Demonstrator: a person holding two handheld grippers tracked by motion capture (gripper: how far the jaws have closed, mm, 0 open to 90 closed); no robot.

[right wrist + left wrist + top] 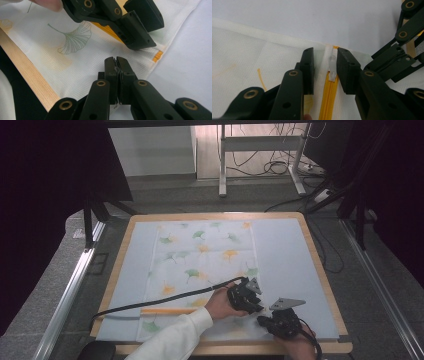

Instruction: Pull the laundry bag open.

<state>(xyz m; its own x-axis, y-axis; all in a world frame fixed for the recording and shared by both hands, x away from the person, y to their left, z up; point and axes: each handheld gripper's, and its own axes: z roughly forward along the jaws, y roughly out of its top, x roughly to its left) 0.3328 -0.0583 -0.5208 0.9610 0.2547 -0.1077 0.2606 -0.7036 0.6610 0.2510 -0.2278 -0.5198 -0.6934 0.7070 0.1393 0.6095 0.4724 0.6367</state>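
Jaws of the left hand-held gripper [325,72] straddle the zipper pull [332,65], spread; the right hand-held gripper [116,65] pinches the pouch [75,50].

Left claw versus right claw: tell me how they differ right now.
The left claw is open, jaws either side of the white zipper pull; the right claw is shut on the fabric cover edge. The left claw sits farther along the yellow zipper. Both are black.
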